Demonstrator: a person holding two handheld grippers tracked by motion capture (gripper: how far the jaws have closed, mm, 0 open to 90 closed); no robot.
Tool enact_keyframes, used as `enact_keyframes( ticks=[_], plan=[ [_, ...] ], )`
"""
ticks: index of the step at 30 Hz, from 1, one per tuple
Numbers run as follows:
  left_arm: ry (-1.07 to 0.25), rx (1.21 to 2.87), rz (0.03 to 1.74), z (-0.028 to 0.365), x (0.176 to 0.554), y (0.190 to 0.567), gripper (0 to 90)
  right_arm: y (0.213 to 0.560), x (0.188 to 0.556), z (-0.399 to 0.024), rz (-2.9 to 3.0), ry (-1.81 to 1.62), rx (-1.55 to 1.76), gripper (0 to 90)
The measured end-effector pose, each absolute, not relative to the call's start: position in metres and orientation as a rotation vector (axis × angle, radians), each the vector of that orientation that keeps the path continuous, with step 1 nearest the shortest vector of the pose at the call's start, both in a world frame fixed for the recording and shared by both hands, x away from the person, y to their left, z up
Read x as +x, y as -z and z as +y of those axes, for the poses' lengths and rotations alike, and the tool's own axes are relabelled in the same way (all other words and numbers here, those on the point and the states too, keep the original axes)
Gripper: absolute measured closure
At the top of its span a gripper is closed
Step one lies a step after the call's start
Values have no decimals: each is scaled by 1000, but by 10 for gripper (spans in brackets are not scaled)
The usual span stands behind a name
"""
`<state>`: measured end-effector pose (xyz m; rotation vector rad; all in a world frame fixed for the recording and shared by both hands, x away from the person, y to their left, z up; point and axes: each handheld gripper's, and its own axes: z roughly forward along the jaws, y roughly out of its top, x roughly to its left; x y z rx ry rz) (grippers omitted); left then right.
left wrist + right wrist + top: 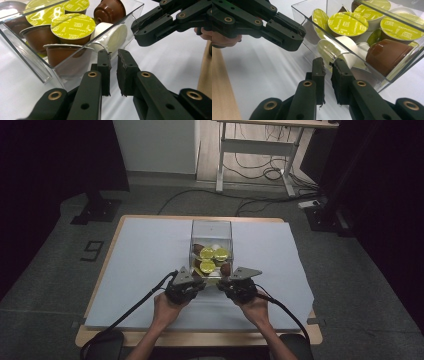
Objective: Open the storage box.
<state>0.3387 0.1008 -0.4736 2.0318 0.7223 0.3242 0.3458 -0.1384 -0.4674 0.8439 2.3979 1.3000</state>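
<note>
The high view is dim and soft, its corners falling to black around the paler bench [150, 250], while both gripper views are bright and evenly lit, with white glare on the clear box [32, 63] walls and near fingers [318, 75] slightly blurred.

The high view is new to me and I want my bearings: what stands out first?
A clear plastic box in the middle of the white-covered table, full of coffee capsules with yellow-green foil lids and brown ones. At its near wall, the left gripper and right gripper each pinch the rim, tilting the box.
</note>
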Motion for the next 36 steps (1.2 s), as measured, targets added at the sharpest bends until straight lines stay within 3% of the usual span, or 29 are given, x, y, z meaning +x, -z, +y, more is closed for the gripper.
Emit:
enact_keyframes(
  ticks=[36],
  plan=[
    [-286,2022,704,103,306,475,811,469,311,-141,2403,-1309,815,797]
  ],
)
